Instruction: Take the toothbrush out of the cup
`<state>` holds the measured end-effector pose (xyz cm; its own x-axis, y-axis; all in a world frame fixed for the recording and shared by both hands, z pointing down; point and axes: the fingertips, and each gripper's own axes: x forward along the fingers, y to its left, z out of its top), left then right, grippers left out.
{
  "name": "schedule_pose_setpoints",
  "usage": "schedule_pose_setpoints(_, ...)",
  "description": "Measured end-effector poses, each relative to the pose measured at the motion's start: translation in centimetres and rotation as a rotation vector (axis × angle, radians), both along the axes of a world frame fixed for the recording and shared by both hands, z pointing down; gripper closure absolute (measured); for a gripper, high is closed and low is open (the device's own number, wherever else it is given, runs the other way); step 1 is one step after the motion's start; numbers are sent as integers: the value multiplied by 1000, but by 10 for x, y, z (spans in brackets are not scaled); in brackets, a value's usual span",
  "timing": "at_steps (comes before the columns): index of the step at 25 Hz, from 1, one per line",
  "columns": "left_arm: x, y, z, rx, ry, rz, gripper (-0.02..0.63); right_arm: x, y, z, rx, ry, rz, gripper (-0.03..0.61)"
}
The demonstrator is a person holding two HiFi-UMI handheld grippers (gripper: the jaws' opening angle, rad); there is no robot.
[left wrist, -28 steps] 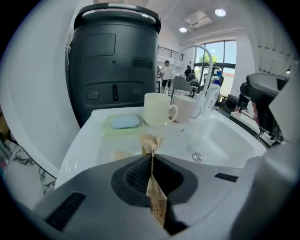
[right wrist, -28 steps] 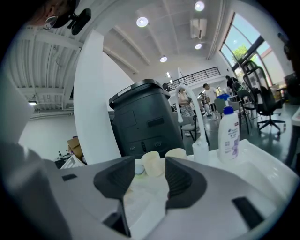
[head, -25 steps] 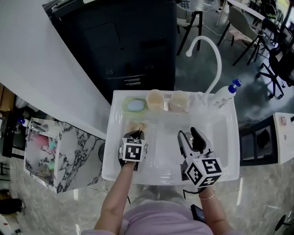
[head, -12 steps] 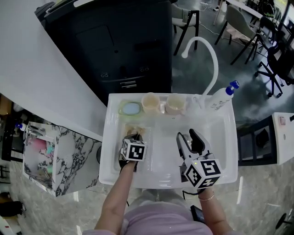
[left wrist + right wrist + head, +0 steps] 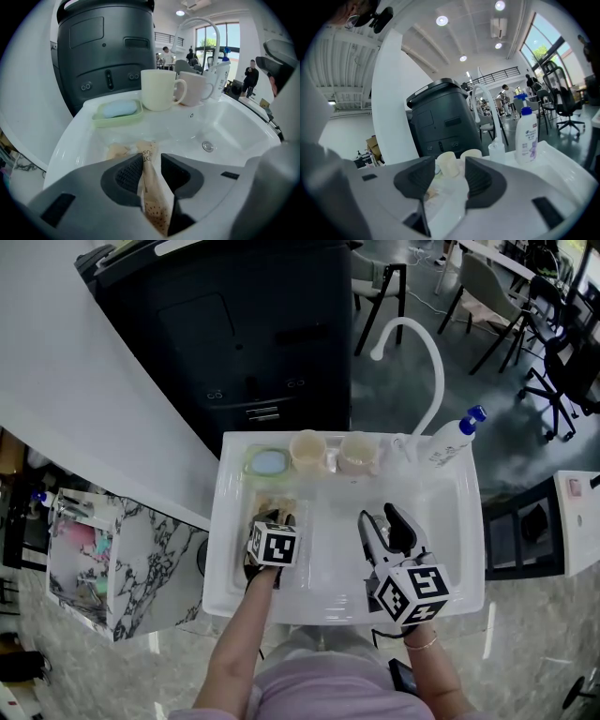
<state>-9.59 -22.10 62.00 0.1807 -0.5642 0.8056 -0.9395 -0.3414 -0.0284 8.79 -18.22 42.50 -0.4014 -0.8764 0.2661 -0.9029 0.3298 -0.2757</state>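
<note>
A long beige paper packet (image 5: 153,201), apparently the wrapped toothbrush, lies on the basin's left shelf (image 5: 234,521) and runs up between my left gripper's (image 5: 151,164) jaws. Those jaws are opening: the packet leans on the left pad, and a gap shows at the right pad. In the head view the left gripper (image 5: 272,519) points down over the packet (image 5: 277,502). A cream cup (image 5: 158,89) and a pinkish cup (image 5: 197,88) stand empty-looking on the back ledge. My right gripper (image 5: 380,519) hovers open over the basin with nothing between its pads (image 5: 449,176).
A green soap dish (image 5: 266,461) with a blue bar sits left of the cups (image 5: 307,452). A white faucet (image 5: 417,343) arches over the back right, beside a lotion bottle (image 5: 450,440). The drain (image 5: 207,146) lies in the basin's middle. A dark cabinet stands behind the sink.
The left gripper has sunk slightly toward the basin's left shelf with the packet. The right gripper has kept still.
</note>
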Motion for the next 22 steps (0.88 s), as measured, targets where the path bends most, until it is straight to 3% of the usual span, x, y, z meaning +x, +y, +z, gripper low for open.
schedule_pose_setpoints(10, -3, -7, -93, 240, 118, 5, 480, -15, 12, -16, 37, -4, -20, 374)
schedule_pose_setpoints(16, -14, 0, -158, 405, 221, -9, 502, -29, 22, -31, 73, -13, -40, 374)
schedule_pose_setpoints(22, -33, 13, -209, 549, 266, -24, 528, -42, 31, -45, 103, -9, -55, 374)
